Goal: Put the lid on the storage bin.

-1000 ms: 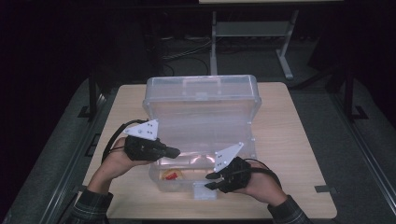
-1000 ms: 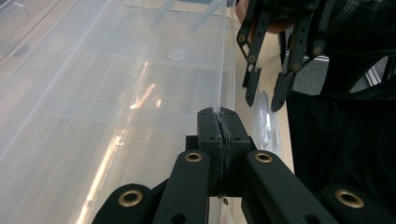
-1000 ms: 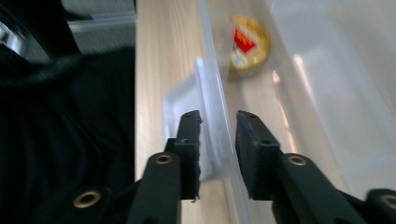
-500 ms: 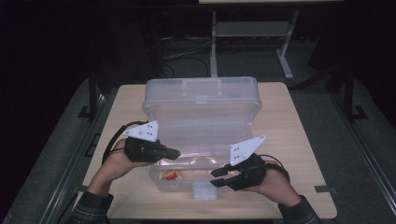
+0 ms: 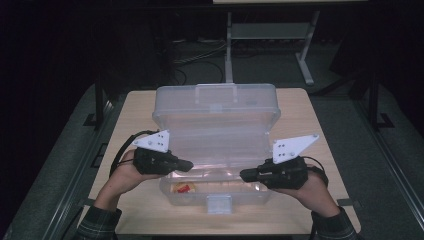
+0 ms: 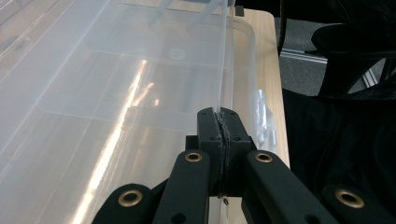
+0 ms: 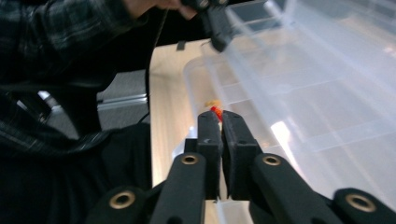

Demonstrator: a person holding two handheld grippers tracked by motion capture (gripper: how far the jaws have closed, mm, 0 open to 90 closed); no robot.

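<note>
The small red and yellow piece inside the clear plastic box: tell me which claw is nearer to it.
Left. The left claw hangs just above the small red and yellow piece at the near left of the clear plastic box; the right claw sits farther right.

The small red and yellow thing [image 5: 182,188] in the clear box [image 5: 215,135] is too small to tell what it is. The right tool [image 7: 221,122] hides most of it up close. The box's far end is blurry there.
</note>
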